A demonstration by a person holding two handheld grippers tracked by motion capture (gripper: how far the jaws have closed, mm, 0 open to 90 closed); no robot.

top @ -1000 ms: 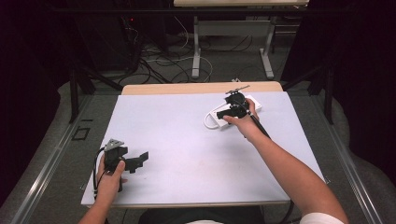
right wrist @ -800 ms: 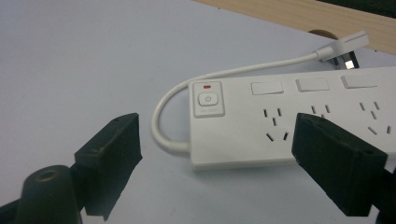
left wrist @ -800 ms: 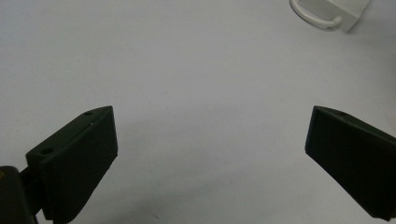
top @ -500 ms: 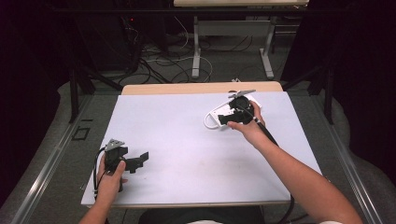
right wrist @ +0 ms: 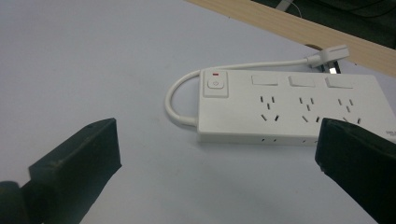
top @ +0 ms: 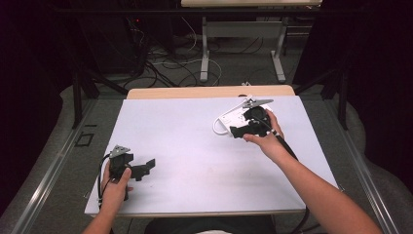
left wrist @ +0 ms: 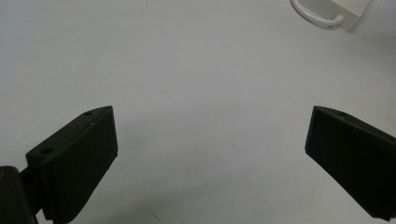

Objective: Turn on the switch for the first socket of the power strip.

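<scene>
A white power strip (top: pixel 228 120) lies flat at the far right of the white table (top: pixel 195 146). In the right gripper view the power strip (right wrist: pixel 289 105) shows a switch (right wrist: pixel 215 84) with a red mark, three socket groups and a looped cable ending in a plug (right wrist: pixel 327 56). My right gripper (top: pixel 237 130) hovers just short of the strip, and its jaws have just been opening. The right gripper (right wrist: pixel 217 135) now stands wide open, its pads pressing on nothing. My left gripper (top: pixel 145 169) rests near the front left, and the left gripper (left wrist: pixel 212 121) is open over bare table.
A wooden board edge (top: pixel 209 91) runs along the table's far side, right behind the strip. Beyond it, loose cables (top: pixel 170 63) and the metal legs of another table (top: pixel 204 48) stand on the floor. The strip's corner (left wrist: pixel 334 9) lies far ahead of the left jaws.
My right gripper has drawn back from the power strip, to the right and nearer the person, and its jaws have spread wider. The left hand and gripper have stayed still.
</scene>
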